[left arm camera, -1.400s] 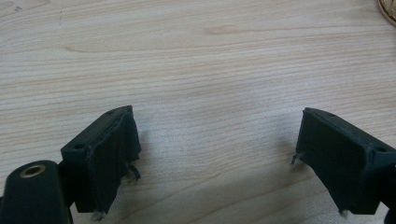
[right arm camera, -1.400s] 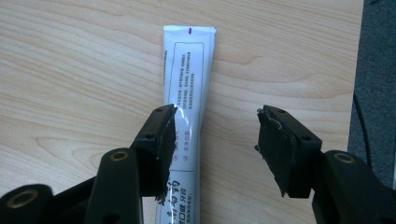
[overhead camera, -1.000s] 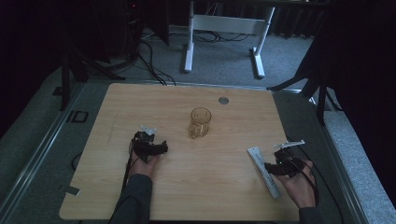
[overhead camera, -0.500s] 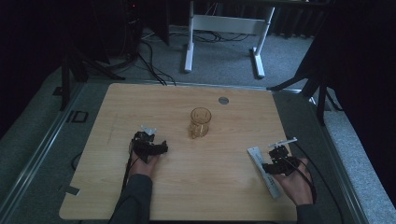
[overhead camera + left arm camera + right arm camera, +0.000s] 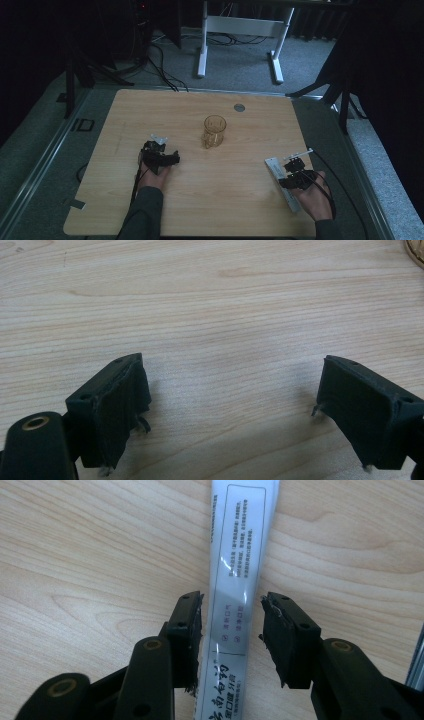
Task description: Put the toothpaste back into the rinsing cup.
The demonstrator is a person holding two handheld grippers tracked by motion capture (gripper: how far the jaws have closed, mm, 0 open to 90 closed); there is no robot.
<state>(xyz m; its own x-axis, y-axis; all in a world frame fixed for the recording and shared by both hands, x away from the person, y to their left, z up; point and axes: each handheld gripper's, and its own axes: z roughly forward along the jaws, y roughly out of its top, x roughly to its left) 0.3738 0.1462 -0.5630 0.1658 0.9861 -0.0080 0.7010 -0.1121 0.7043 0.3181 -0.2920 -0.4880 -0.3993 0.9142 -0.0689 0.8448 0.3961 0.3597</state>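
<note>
We see the right tool (image 5: 231, 630) low over the pale wooden worktop (image 5: 225, 200), jaws partly open astride a long white toothpaste box (image 5: 240, 580) lying flat, not gripping it. The left tool (image 5: 230, 405) gapes wide, empty, over bare wood. An amber glass mug (image 5: 214, 131) stands mid-worktop, well apart.

A dark grey long sleeve (image 5: 142, 212) is worn on the left forearm. Both black plastic two-jaw grippers (image 5: 230, 630) are fitted with brass-ringed screw holes and worn black pads (image 5: 122, 412).
</note>
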